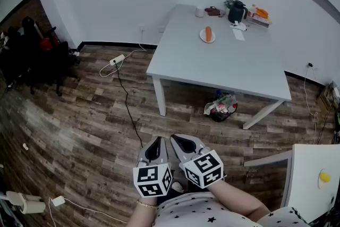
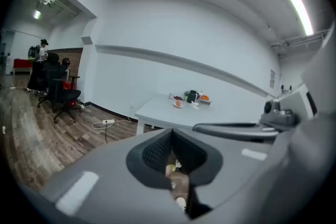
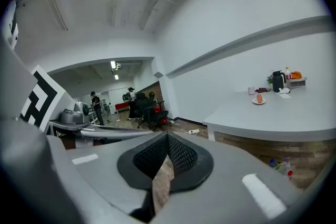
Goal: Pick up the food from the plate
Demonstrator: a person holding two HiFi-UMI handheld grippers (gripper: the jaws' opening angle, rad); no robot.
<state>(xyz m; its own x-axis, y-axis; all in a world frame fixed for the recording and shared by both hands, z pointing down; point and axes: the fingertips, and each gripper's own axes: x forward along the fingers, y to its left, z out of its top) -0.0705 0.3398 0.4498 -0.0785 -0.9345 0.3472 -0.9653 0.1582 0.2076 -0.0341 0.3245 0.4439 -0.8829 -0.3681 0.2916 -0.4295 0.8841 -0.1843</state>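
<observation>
Left tool (image 1: 155,142) and right tool (image 1: 183,141) are held side by side, low and close to the person's body, pointing forward over a wood floor (image 1: 79,125). Each has its jaws pressed together, pinching nothing. Well ahead stands a white bench (image 1: 212,61). On it a plate (image 1: 202,36) holds the orange food (image 1: 208,33), untouched, near a kettle (image 1: 236,11). Under the bench a bag (image 1: 220,106) holds rubbish. Only the gripper views show people (image 2: 42,52), far off by chairs (image 2: 63,94).
</observation>
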